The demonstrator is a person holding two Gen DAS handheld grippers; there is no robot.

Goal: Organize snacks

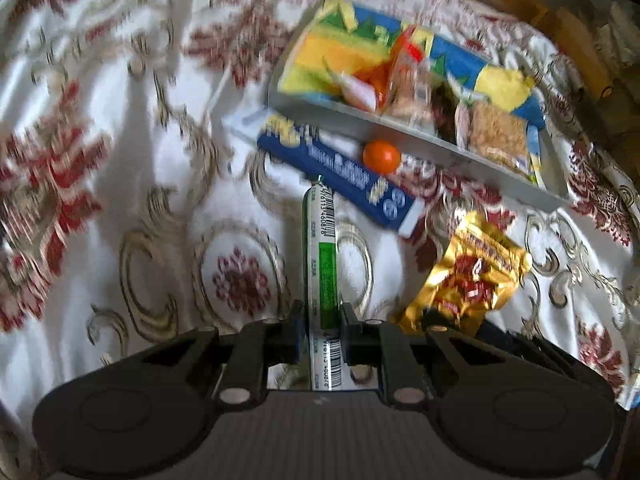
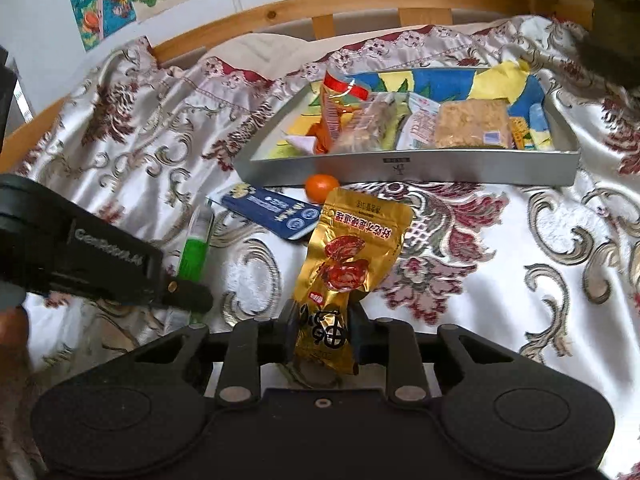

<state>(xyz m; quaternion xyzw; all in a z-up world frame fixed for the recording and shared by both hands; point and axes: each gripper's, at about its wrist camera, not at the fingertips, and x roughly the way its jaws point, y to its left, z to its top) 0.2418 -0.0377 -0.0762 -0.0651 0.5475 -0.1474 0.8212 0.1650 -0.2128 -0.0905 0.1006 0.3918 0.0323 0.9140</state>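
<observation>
Two grips on: the left gripper [image 1: 320,330] pinches the stiff, slim green stick [image 1: 322,256] at its near end; the right gripper [image 2: 323,330] clamps the gold pouch [image 2: 352,256], light, crinkly, likely slippery, low over the bed [image 2: 520,260], short of the tray [image 2: 400,168].

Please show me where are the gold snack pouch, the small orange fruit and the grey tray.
gold snack pouch [image 2: 352,256], right wrist view, on its printed middle.
small orange fruit [image 1: 381,155], left wrist view, on its round face.
grey tray [image 2: 460,166], right wrist view, on its front wall.
</observation>
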